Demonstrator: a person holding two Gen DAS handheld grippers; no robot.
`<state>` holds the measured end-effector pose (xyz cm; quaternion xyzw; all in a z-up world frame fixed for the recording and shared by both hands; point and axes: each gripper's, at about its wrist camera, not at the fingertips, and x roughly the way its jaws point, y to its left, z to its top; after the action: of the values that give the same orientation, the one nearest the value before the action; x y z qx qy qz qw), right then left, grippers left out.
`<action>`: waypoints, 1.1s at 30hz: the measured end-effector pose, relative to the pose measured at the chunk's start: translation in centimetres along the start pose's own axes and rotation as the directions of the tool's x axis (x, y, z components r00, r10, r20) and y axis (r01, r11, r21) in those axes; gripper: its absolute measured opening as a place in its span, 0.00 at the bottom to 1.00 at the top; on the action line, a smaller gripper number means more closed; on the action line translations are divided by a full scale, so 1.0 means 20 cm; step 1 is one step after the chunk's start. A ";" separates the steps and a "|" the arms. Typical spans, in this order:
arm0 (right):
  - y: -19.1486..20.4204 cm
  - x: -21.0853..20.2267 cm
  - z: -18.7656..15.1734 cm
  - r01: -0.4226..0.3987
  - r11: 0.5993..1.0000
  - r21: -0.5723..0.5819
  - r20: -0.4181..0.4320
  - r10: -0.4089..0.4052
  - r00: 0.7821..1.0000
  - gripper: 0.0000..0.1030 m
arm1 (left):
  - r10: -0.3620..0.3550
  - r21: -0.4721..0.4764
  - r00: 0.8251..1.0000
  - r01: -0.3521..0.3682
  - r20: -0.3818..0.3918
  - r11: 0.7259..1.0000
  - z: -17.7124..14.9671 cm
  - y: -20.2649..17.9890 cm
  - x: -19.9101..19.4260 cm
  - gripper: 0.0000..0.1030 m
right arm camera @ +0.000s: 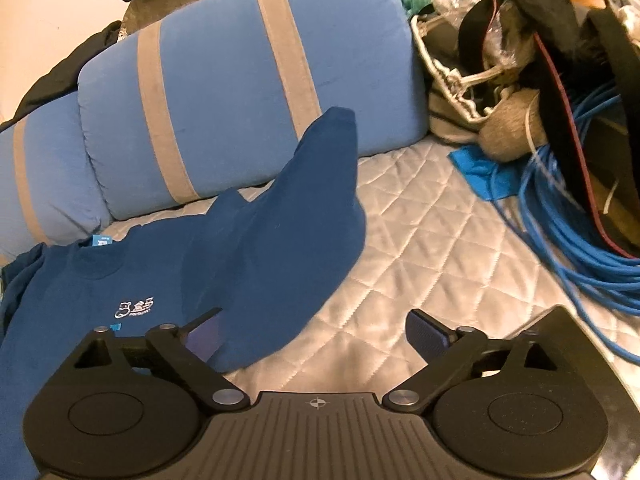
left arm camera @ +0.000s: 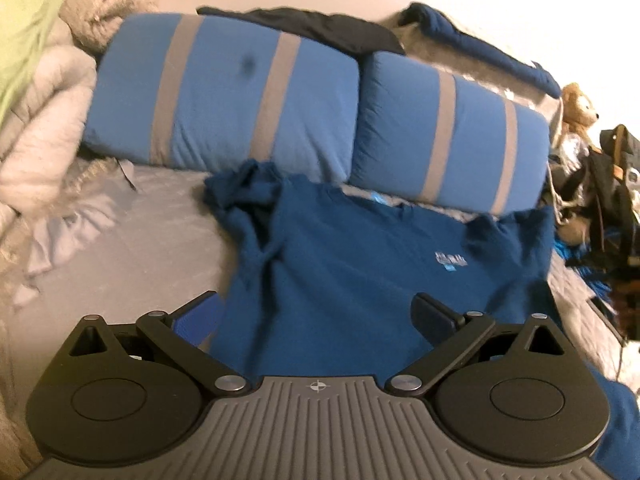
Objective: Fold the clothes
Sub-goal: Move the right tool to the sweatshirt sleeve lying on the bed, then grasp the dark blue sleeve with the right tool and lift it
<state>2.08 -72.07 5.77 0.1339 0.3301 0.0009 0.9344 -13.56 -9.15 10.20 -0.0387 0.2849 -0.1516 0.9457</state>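
Observation:
A dark blue T-shirt (left arm camera: 360, 272) lies face up on the grey quilted bed, collar toward the pillows, with a small white logo on its chest. Its left sleeve (left arm camera: 244, 188) is bunched up; its right sleeve (right arm camera: 312, 200) sticks up toward the pillow. My left gripper (left arm camera: 316, 316) is open and empty, low over the shirt's lower left part. My right gripper (right arm camera: 316, 332) is open and empty, above the shirt's right edge (right arm camera: 280, 340) where it meets the bed. The shirt's hem is hidden below both grippers.
Two blue pillows with grey stripes (left arm camera: 224, 92) (right arm camera: 240, 80) lie behind the shirt. Pale blankets (left arm camera: 44, 120) pile at the left. Dark clothes (left arm camera: 320, 28) lie behind the pillows. Blue cables (right arm camera: 560, 216), bags and a teddy bear (left arm camera: 576, 108) crowd the bed's right side.

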 end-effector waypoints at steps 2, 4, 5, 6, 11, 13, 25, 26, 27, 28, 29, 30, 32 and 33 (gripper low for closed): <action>0.00 0.03 0.01 -0.004 1.000 0.015 0.007 0.004 1.000 0.90 | 0.006 0.004 1.000 -0.006 -0.010 1.000 -0.05 -0.04 0.02 1.00; 0.01 0.07 0.02 -0.009 0.999 0.037 0.016 0.009 1.000 0.89 | 0.026 0.009 0.999 -0.025 -0.026 1.000 -0.10 -0.06 0.04 1.00; 0.01 0.08 0.03 -0.012 0.999 0.048 0.021 0.011 1.000 0.89 | 0.035 0.011 0.999 -0.035 -0.034 0.999 -0.12 -0.07 0.06 1.00; 0.01 0.10 0.04 -0.015 0.998 0.059 0.026 0.014 1.000 0.88 | 0.043 0.015 0.998 -0.042 -0.039 0.999 -0.13 -0.08 0.06 1.00; 0.02 0.19 0.11 0.015 0.996 0.093 0.064 -0.021 0.998 0.81 | 0.058 0.017 0.998 -0.057 -0.036 0.998 -0.13 -0.09 0.07 1.00; 0.02 0.23 0.15 0.030 0.993 0.110 0.075 -0.039 0.996 0.78 | 0.055 0.014 0.997 -0.055 -0.054 0.998 -0.13 -0.09 0.09 1.00; 0.30 0.30 0.24 -0.003 0.995 -0.097 0.080 0.011 0.997 0.12 | 0.023 -0.012 0.996 -0.024 -0.086 1.000 -0.13 -0.07 0.12 1.00; 0.35 0.25 0.22 -0.031 0.990 -0.136 0.087 0.043 0.995 0.12 | 0.021 -0.013 0.996 -0.023 -0.088 1.000 -0.12 -0.07 0.12 1.00; 0.42 0.21 0.21 -0.061 0.982 -0.177 0.090 0.078 0.993 0.11 | 0.020 -0.015 0.996 -0.021 -0.090 1.000 -0.12 -0.07 0.12 1.00; 0.48 0.16 0.19 -0.090 0.972 -0.218 0.092 0.113 0.989 0.11 | 0.019 -0.018 0.996 -0.021 -0.091 1.000 -0.12 -0.07 0.12 1.00; 0.53 0.12 0.17 -0.123 0.958 -0.259 0.086 0.150 0.985 0.11 | 0.019 -0.020 0.996 -0.021 -0.091 1.000 -0.12 -0.07 0.12 1.00; 0.59 0.08 0.14 -0.158 0.943 -0.293 0.071 0.186 0.980 0.11 | 0.018 -0.022 0.996 -0.020 -0.091 1.000 -0.12 -0.07 0.12 1.00; 0.69 0.03 0.09 -0.227 0.912 -0.342 0.024 0.250 0.968 0.11 | 0.015 -0.025 0.996 -0.018 -0.092 1.000 -0.12 -0.07 0.12 1.00; 0.73 0.02 0.06 -0.261 0.896 -0.360 -0.005 0.278 0.960 0.11 | 0.015 -0.026 0.996 -0.018 -0.092 1.000 -0.12 -0.06 0.12 1.00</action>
<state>4.49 -58.19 10.12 0.0064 0.2808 0.1873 0.9413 -13.30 -11.09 7.18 -0.0419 0.3303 -0.1417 0.9322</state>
